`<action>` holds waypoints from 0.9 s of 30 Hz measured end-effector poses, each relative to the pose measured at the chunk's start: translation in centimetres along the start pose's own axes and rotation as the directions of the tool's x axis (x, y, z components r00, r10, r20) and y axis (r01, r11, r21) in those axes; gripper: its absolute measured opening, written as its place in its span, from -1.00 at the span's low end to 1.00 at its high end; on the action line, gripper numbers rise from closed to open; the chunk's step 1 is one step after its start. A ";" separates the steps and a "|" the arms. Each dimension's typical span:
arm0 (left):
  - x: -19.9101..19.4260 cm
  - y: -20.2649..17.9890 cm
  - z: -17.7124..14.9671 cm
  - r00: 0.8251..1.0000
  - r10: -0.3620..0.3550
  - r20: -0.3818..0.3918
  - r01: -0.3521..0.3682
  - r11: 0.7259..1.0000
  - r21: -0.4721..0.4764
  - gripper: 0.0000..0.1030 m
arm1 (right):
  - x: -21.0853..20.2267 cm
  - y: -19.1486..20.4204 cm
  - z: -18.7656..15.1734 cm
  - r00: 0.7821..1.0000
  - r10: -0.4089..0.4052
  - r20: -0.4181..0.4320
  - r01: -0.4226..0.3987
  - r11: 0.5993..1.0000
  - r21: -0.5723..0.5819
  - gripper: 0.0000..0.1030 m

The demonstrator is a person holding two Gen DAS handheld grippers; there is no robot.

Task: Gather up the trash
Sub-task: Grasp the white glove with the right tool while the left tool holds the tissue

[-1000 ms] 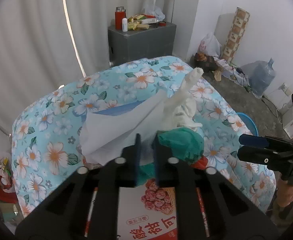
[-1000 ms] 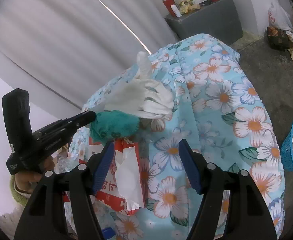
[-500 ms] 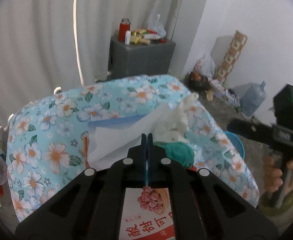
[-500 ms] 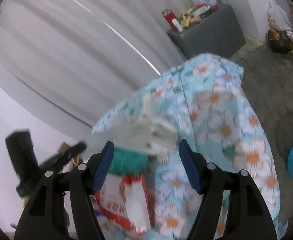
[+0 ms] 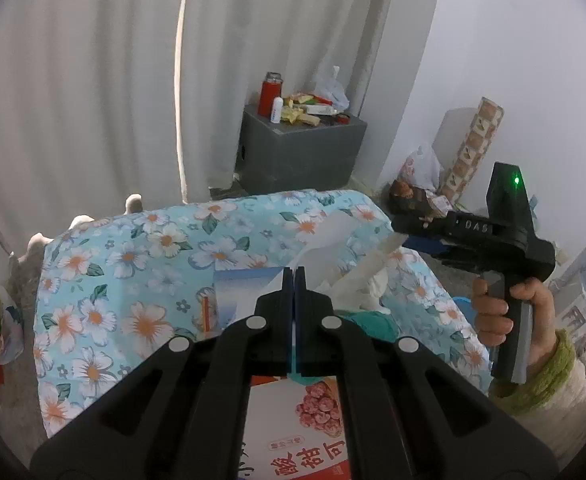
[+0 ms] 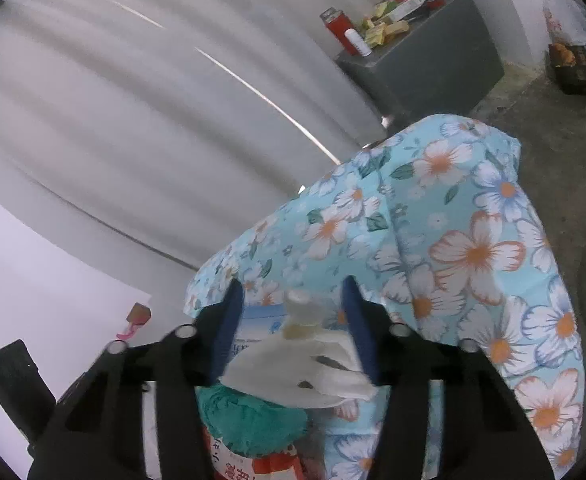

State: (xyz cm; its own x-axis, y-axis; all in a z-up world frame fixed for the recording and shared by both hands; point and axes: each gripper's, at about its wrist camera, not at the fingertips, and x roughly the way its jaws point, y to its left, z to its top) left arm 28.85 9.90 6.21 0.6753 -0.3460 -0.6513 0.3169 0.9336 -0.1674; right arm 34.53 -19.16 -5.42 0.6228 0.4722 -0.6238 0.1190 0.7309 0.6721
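A table under a blue flowered cloth (image 5: pixel 133 264) stands in front of pale curtains (image 5: pixel 93 80), and the trash lies piled at its near end. The left gripper (image 5: pixel 293 276) has its jaws pressed fully together; a thin white sheet of paper (image 5: pixel 333 232) rises just beyond the tips, but whether its edge is pinched between them cannot be told. The right gripper (image 6: pixel 291 300) has its jaws apart and closing, with a white glove (image 6: pixel 305 368) between them; one rolled glove finger stands upright in the gap, and the pads do not yet press on it. Just below the glove sits a crumpled green wad (image 6: pixel 249 416), resting on a red and white snack bag (image 5: pixel 313 420) that lies on the cloth. A blue and white packet (image 5: pixel 241 292) lies flat on the cloth beside the paper. Beyond the table's far end stands a grey cabinet (image 5: pixel 301 152) with a red flask (image 5: pixel 270 98) and clutter on top. A hand (image 5: pixel 509 312) in a green cuff holds the right gripper's handle to the right of the table.
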 end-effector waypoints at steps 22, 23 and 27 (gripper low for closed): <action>-3.9 0.6 0.0 0.996 0.006 0.090 -0.003 1.000 -0.028 -1.00 | -7.1 7.0 -0.1 0.986 0.104 0.130 -0.077 0.978 -0.194 -0.90; -4.2 0.6 0.0 0.995 0.004 0.097 -0.002 1.000 -0.029 -1.00 | -7.7 7.5 -0.1 0.984 0.108 0.143 -0.077 0.975 -0.206 -0.90; -5.3 0.4 0.0 0.993 -0.005 0.118 0.008 1.000 -0.025 -1.00 | -10.4 8.8 -0.3 0.974 0.125 0.188 -0.078 0.968 -0.239 -0.90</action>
State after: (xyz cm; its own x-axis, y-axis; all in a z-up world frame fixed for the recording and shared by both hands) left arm 25.42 12.07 9.58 0.7478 -0.3591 -0.5585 0.3052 0.9329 -0.1913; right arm 28.89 -17.49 6.89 0.7670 0.4586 -0.4487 -0.1182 0.7883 0.6038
